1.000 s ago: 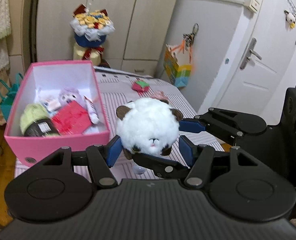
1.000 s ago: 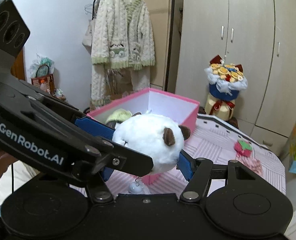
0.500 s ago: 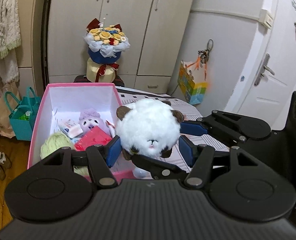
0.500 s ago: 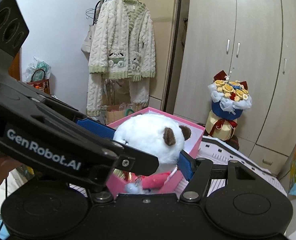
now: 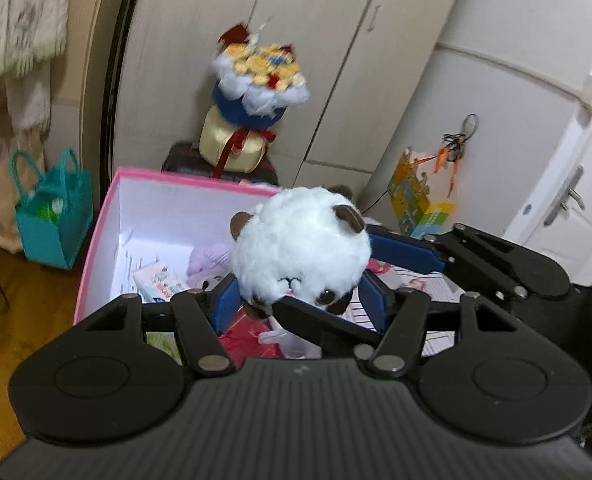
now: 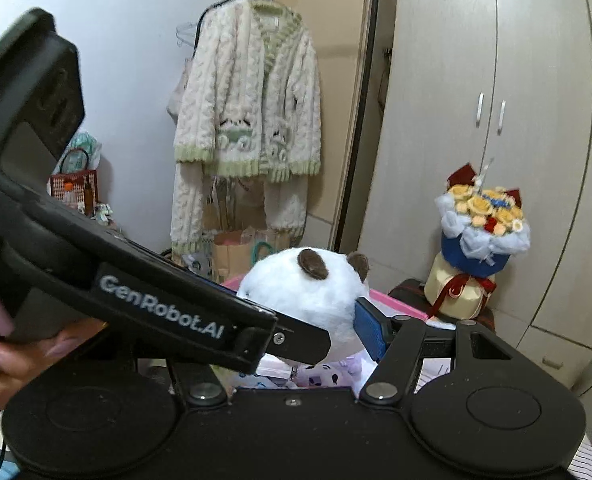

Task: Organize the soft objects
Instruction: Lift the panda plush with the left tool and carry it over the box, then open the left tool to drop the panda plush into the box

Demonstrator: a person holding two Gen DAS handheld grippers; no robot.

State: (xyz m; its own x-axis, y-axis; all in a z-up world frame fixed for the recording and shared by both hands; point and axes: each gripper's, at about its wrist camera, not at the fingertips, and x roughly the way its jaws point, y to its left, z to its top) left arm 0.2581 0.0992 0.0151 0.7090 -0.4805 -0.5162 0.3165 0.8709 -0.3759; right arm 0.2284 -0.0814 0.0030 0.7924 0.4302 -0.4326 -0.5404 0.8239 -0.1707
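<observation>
A round white plush panda (image 5: pixel 300 248) with brown ears is held between both grippers above the open pink box (image 5: pixel 108 200). My left gripper (image 5: pixel 300 300) is shut on its lower sides with blue pads. My right gripper (image 6: pixel 308 320) is shut on it too; its far finger (image 5: pixel 412 252) crosses behind the plush in the left wrist view. The plush (image 6: pixel 304 296) is tilted, face down. The box holds a purple plush (image 5: pixel 208 258), a red item (image 5: pixel 248 340) and small packets.
A flower bouquet (image 5: pixel 256 80) stands on a dark case behind the box, before wardrobe doors. A teal bag (image 5: pixel 52 216) sits on the wooden floor at left. A colourful paper bag (image 5: pixel 416 204) hangs at right. A knitted cardigan (image 6: pixel 248 120) hangs on a rack.
Both grippers carried the panda left from above the striped table to over the pink box. The plush tipped forward, face down.
</observation>
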